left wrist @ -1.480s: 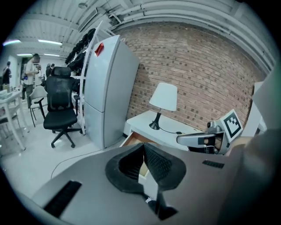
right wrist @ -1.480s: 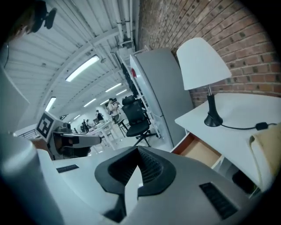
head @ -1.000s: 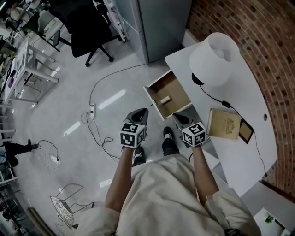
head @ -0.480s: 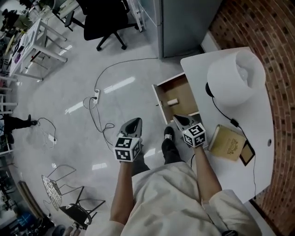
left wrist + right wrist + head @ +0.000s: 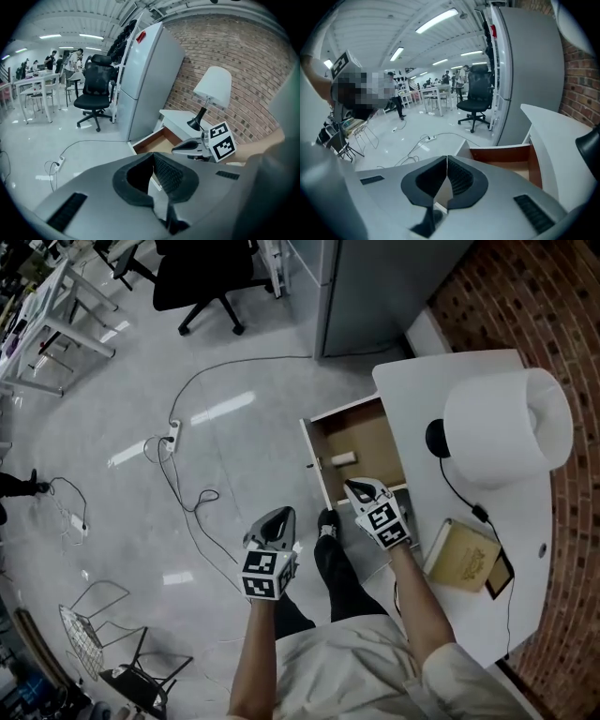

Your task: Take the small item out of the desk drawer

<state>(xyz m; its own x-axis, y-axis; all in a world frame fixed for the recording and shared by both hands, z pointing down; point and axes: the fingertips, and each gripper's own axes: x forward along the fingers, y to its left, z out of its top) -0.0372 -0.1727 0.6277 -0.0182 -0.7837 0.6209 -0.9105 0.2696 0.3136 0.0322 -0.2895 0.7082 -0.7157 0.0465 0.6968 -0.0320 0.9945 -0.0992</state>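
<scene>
Inside the open drawer, toward its front panel, the small item lies roughly front-to-back. Right gripper, pressed together and empty, sits at the drawer's edge; left gripper, likewise closed, is farther off.

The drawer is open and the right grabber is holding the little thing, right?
No. The drawer is open, but the small item lies inside it, as the head view shows. The right gripper is shut and empty.
</scene>
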